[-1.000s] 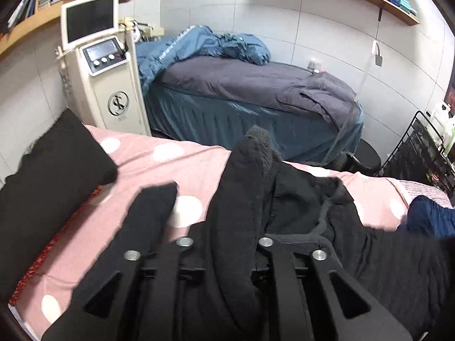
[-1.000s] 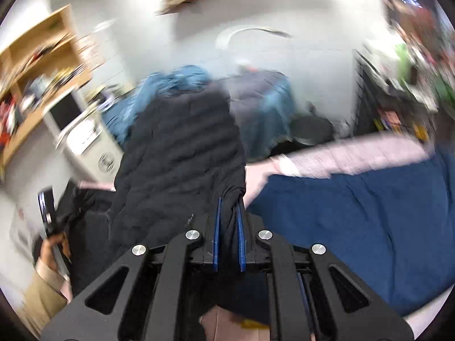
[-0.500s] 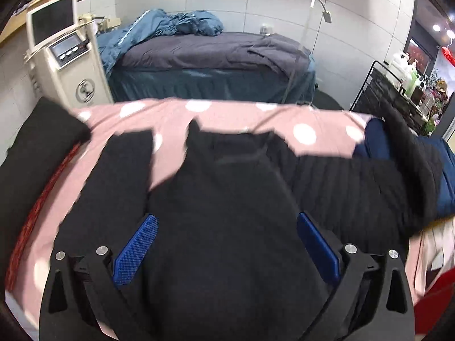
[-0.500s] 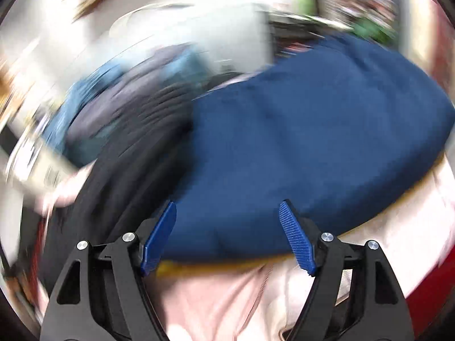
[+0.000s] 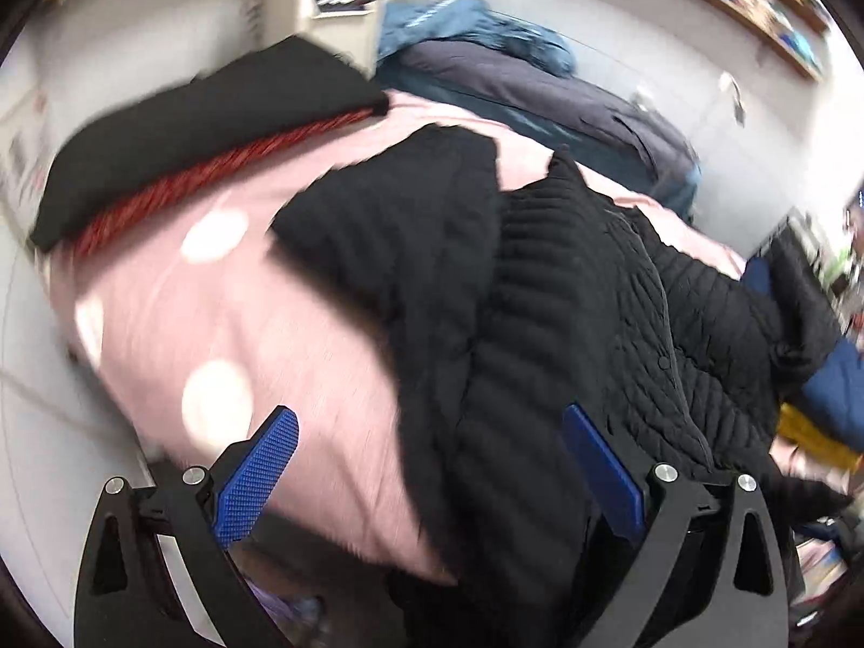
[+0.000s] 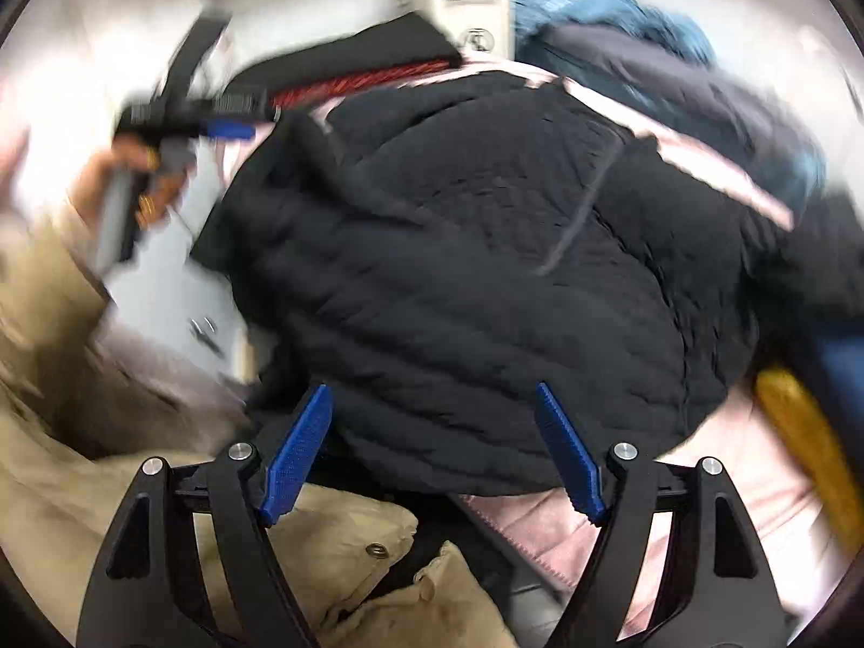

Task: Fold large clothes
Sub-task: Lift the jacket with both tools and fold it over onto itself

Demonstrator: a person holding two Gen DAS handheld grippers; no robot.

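A black quilted jacket (image 5: pixel 583 324) lies spread on the pink polka-dot bed (image 5: pixel 270 313); in the right wrist view the jacket (image 6: pixel 486 281) fills the middle. My left gripper (image 5: pixel 432 464) is open and empty, above the jacket's near edge. My right gripper (image 6: pixel 432 448) is open and empty over the jacket's near hem. The left gripper (image 6: pixel 216 119) also shows in the right wrist view at upper left, held in a hand. Both views are motion-blurred.
A folded black garment (image 5: pixel 205 124) lies at the bed's far left. A navy garment (image 5: pixel 837 389) and something yellow (image 6: pixel 799 432) lie at the right. A tan coat (image 6: pixel 324 556) is near the right gripper. A treatment bed (image 5: pixel 540 86) and white machine (image 5: pixel 324 5) stand behind.
Both grippers let go of the black jacket and opened a second ago. Since then both have swung left over the laid-out jacket, the right one away from the navy garment.
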